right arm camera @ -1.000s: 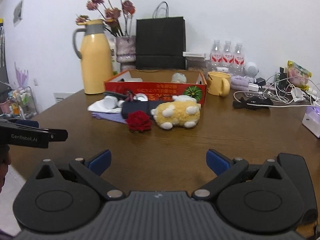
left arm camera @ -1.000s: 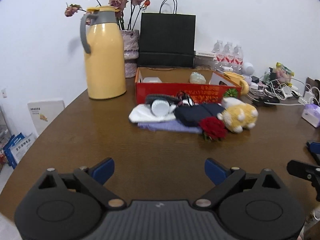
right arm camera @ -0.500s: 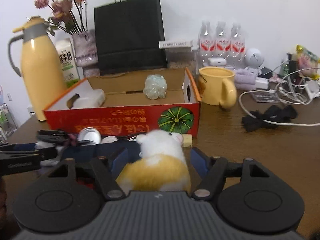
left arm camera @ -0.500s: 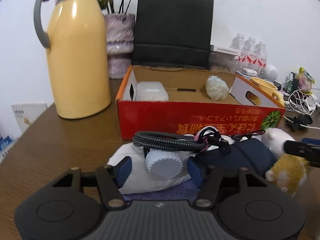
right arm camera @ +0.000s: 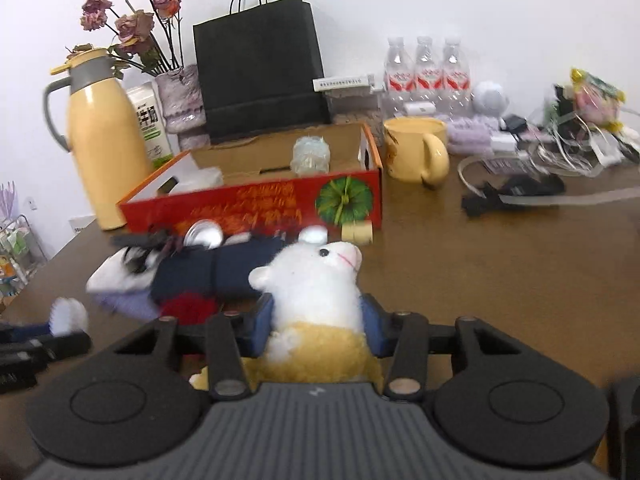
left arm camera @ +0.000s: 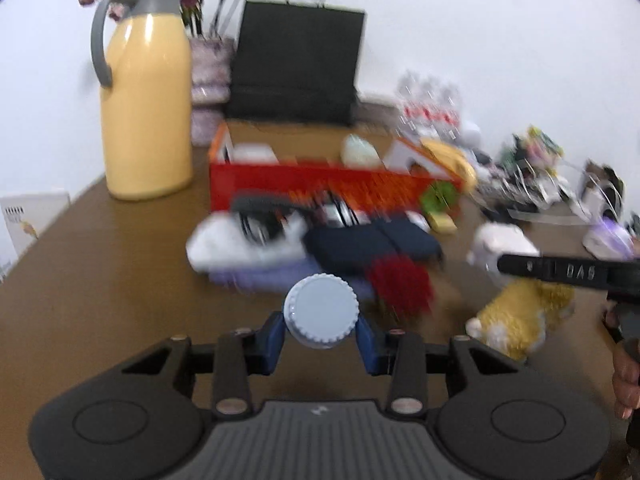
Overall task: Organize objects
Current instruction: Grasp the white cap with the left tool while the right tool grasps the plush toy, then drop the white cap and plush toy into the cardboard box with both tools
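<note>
**Both jaws closing on their picks: a ribbed cap on the left, a plush toy on the right**

My left gripper (left arm camera: 321,330) has the white jar (left arm camera: 321,311) between its blue pads; I see only its round ribbed cap, facing the camera. The jaws are closing, roughly a third open, and the pads look to be touching the cap's sides. It sits just above the worktop (left arm camera: 120,280), nearer to me than the pile of things in front of the red box (left arm camera: 320,184). I judge it hard, light plastic, smooth apart from the ribs. The ribs should give the pads bite, but a round cap can roll, so I would hold across its widest part and keep it level.

My right gripper (right arm camera: 318,326) straddles the plush toy (right arm camera: 316,304), white above and yellow below, its head pointing away toward the box. These jaws are closing too, a bit under half open, and the pads press into the pile at its middle. I expect it to be soft, very light and squashy, so the fur will give before the grip firms up. The body behind the head is the place to hold.

The box is open cardboard, stiff-walled, with a clear crinkled piece (right arm camera: 311,156) inside near its far wall. A dark folded cloth (right arm camera: 216,276) and a red fuzzy thing (right arm camera: 188,306) lie left of the toy.
</note>
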`<state>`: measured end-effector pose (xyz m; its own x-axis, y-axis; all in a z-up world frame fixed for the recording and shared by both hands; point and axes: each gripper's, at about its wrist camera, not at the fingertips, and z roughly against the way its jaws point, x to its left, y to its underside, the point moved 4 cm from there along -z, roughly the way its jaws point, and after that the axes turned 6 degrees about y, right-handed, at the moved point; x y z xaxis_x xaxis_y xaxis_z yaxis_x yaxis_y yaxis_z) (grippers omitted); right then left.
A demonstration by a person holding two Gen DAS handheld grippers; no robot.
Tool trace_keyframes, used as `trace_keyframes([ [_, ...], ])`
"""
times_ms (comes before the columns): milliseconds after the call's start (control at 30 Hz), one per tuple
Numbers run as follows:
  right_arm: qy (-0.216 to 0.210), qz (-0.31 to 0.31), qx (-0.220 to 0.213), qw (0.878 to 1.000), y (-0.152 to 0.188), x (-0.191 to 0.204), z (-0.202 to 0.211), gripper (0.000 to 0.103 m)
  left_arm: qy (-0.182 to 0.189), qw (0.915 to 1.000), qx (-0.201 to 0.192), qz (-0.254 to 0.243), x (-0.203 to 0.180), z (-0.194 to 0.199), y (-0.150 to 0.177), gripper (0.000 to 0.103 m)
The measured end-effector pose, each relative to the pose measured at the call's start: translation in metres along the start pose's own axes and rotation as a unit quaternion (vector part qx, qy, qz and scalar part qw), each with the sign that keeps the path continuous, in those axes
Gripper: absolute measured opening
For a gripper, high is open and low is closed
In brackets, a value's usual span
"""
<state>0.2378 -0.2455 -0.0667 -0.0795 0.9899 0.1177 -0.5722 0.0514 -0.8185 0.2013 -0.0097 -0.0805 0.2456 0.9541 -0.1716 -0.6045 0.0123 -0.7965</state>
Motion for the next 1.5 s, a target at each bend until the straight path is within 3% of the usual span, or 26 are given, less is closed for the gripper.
trace_keyframes([
  [167, -0.015, -0.056, 0.02, 0.998, 0.035, 0.003, 0.031, 0.047, 0.005, 0.9991, 0.037, -0.021, -0.017, 0.015, 0.036, 0.038],
  [300, -0.006, -0.04, 0.027, 0.999, 0.045, 0.007, 0.044, 0.055, 0.005, 0.9991, 0.029, -0.031, -0.025, 0.02, 0.048, 0.063],
  [367, -0.008, -0.028, 0.026, 0.999, 0.044, 0.006, 0.046, 0.067, 0.003, 0.9992, 0.027, -0.029, -0.024, 0.02, 0.05, 0.063],
  [433, -0.002, -0.022, 0.028, 0.999, 0.04, 0.004, 0.045, 0.067, 0.003, 0.9992, 0.031, -0.026, -0.023, 0.02, 0.052, 0.063],
  [533, -0.001, 0.006, 0.034, 0.999, 0.037, 0.007, 0.04, 0.068, 0.003, 0.999, 0.031, -0.031, -0.023, 0.023, 0.055, 0.061],
  [633, -0.008, 0.024, 0.051, 0.998, 0.041, 0.012, 0.033, 0.063, 0.009, 0.9987, 0.034, -0.037, -0.023, 0.027, 0.056, 0.043],
  [667, -0.011, 0.029, 0.057, 0.998, 0.043, 0.013, 0.03, 0.053, 0.011, 0.9986, 0.036, -0.038, -0.024, 0.028, 0.057, 0.036],
  [800, -0.014, 0.03, 0.049, 0.998, 0.043, 0.017, 0.032, 0.048, 0.007, 0.999, 0.014, -0.041, -0.023, 0.041, 0.054, 0.036],
  [1000, -0.031, 0.01, -0.01, 0.999, 0.014, 0.017, 0.042, 0.044, 0.02, 0.9983, -0.052, -0.017, -0.006, 0.051, 0.002, 0.035],
  [1100, -0.035, -0.005, -0.08, 0.996, -0.037, 0.014, 0.044, 0.044, 0.033, 0.9955, -0.085, -0.026, 0.007, 0.034, -0.058, 0.035],
  [1200, -0.027, 0.002, -0.127, 0.992, -0.107, 0.016, 0.019, 0.045, 0.042, 0.9946, -0.09, -0.029, 0.022, -0.009, -0.13, 0.035],
  [1267, -0.024, -0.001, -0.111, 0.993, -0.151, 0.019, -0.025, 0.045, 0.041, 0.9966, -0.065, -0.03, 0.033, -0.05, -0.169, 0.035],
  [1367, 0.014, 0.004, -0.049, 0.999, -0.191, 0.024, -0.11, 0.046, 0.015, 0.9997, 0.015, -0.01, 0.053, -0.131, -0.205, 0.035],
  [1433, 0.059, 0.027, -0.001, 0.998, -0.196, 0.027, -0.164, 0.046, 0.008, 0.9954, 0.088, -0.036, 0.064, -0.18, -0.211, 0.035],
  [1500, 0.093, 0.036, 0.051, 0.994, -0.187, 0.025, -0.203, 0.046, -0.048, 0.988, 0.142, -0.036, 0.079, -0.218, -0.203, 0.035],
])
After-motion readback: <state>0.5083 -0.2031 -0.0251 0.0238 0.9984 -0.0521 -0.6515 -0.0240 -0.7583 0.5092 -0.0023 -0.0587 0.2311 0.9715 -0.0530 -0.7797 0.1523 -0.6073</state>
